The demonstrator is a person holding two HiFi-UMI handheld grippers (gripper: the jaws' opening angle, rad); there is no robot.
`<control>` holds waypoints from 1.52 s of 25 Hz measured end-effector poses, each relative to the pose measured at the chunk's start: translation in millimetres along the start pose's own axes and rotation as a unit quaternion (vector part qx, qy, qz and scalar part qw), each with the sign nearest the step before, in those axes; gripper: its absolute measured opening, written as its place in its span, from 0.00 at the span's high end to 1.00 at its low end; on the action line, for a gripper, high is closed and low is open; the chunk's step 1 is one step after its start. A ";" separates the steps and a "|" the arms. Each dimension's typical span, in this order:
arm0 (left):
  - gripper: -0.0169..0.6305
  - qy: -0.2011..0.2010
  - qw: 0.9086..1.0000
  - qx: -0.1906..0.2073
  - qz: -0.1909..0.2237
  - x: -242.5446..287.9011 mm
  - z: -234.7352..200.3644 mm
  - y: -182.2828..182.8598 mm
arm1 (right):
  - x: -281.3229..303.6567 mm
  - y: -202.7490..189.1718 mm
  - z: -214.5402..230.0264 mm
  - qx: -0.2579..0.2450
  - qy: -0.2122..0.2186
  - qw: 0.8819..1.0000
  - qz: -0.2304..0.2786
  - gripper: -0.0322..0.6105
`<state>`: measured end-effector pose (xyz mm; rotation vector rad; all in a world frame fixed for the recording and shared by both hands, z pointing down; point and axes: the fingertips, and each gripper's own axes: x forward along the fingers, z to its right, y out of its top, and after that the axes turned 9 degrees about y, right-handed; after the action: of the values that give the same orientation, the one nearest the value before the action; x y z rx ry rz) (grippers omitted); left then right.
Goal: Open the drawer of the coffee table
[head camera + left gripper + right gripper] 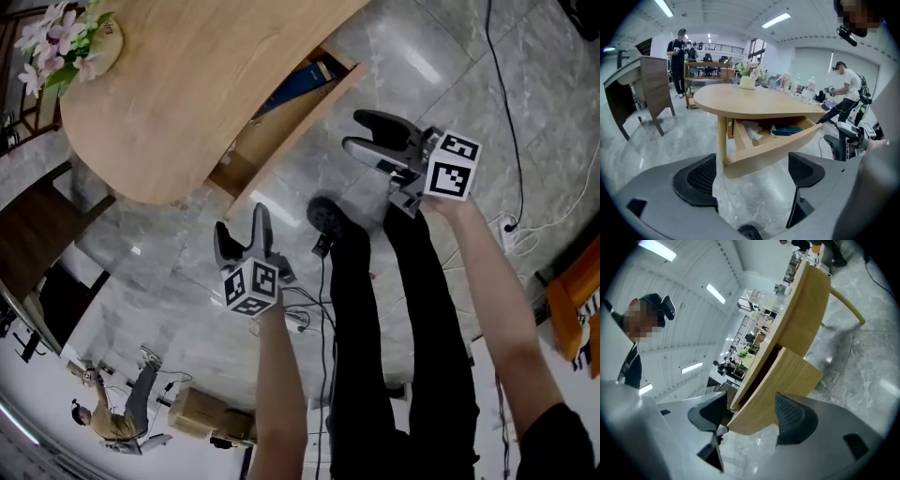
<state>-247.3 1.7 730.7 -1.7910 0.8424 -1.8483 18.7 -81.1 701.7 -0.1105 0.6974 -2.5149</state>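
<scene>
The coffee table (197, 84) has a rounded wooden top, and its drawer (281, 141) stands pulled out from under the edge. A blue book (296, 86) and some papers lie inside. In the left gripper view the drawer (773, 145) shows ahead, beyond the jaws. My left gripper (242, 225) is open and empty, on the near side of the drawer's left end. My right gripper (354, 131) is also open and empty, a short way off the drawer's right end. The drawer front (783, 380) fills the right gripper view between the pads (794, 416).
A pot of pink flowers (56, 37) stands on the table. My black-trousered legs and shoe (328, 217) are between the grippers, over cables on the marble floor. A power strip (511, 232) lies to the right. A person (677, 51) and a wooden desk (651, 84) are beyond the table.
</scene>
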 end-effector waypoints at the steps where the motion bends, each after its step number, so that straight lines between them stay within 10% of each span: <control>1: 0.22 0.000 1.000 0.005 0.001 -1.7 0.3 1.9 | 1.6 3.7 -3.1 -0.022 -0.004 1.000 -0.015 0.48; 7: 0.22 0.001 0.991 0.130 -0.004 -7.2 -4.3 8.4 | 7.8 22.0 -12.3 -0.214 -0.053 0.964 -0.149 0.48; 11: 0.22 0.005 0.956 0.292 -0.001 -6.0 2.2 17.6 | 17.0 16.3 -20.6 -0.409 -0.052 0.857 -0.309 0.48; 16: 0.22 -0.021 0.904 0.427 0.002 0.7 42.5 20.3 | 43.4 -8.3 -24.5 -0.537 0.000 0.728 -0.426 0.48; 26: 0.24 -0.077 0.846 0.527 -0.020 27.8 98.1 10.1 | 69.3 -48.3 0.4 -0.639 0.041 0.542 -0.545 0.49; 29: 0.34 -0.082 0.842 0.532 -0.031 34.6 99.9 8.6 | 76.7 -55.4 8.7 -0.657 0.043 0.506 -0.557 0.73; 38: 0.74 -0.074 0.825 0.560 -0.018 42.8 98.0 10.1 | 83.5 -66.5 17.7 -0.655 0.048 0.470 -0.590 0.78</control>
<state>-154.3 -47.2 753.2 -1.1060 -0.3554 -1.6013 -80.2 -83.0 745.3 -1.3831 3.3296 -1.9674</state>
